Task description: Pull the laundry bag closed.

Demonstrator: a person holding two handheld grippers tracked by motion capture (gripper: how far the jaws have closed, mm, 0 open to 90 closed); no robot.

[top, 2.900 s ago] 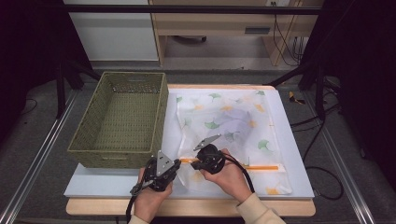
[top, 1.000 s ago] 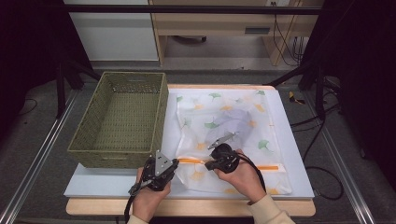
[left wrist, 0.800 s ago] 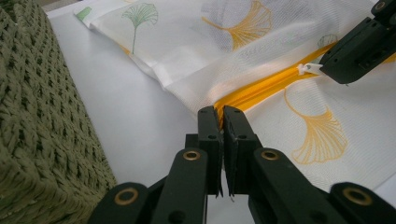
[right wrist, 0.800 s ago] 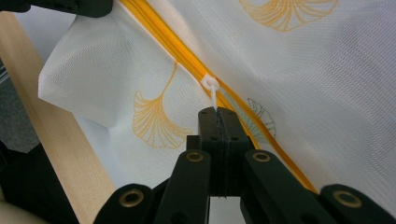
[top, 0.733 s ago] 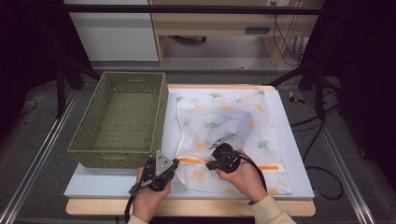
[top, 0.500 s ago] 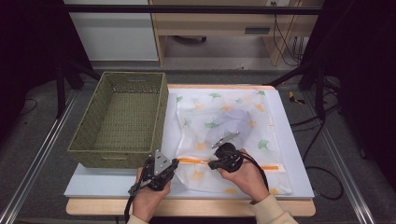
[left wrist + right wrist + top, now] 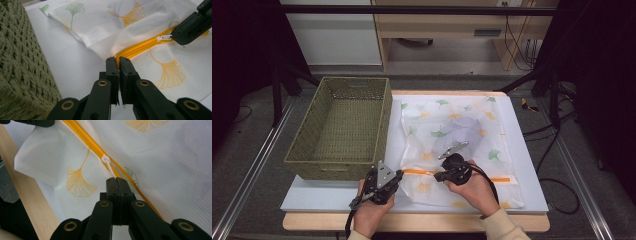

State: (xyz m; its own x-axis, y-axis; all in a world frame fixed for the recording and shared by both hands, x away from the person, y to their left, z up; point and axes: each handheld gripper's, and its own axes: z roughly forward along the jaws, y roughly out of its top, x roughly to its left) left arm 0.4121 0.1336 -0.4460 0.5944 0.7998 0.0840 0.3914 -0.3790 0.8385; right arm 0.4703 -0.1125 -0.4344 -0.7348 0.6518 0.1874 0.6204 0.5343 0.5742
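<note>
Pinching the zipper's end [image 7: 119,55], the left claw [image 7: 119,59] anchors the ginkgo-print mesh laundry bag [image 7: 452,130] flat on the worktop [image 7: 522,150], while the right claw [image 7: 116,180] clamps the white zipper pull [image 7: 109,165], ready to slide it.

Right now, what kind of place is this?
Probably a lab recording station: a white-topped table framed by metal rails, black curtains at the sides, loose cables on the floor.
</note>
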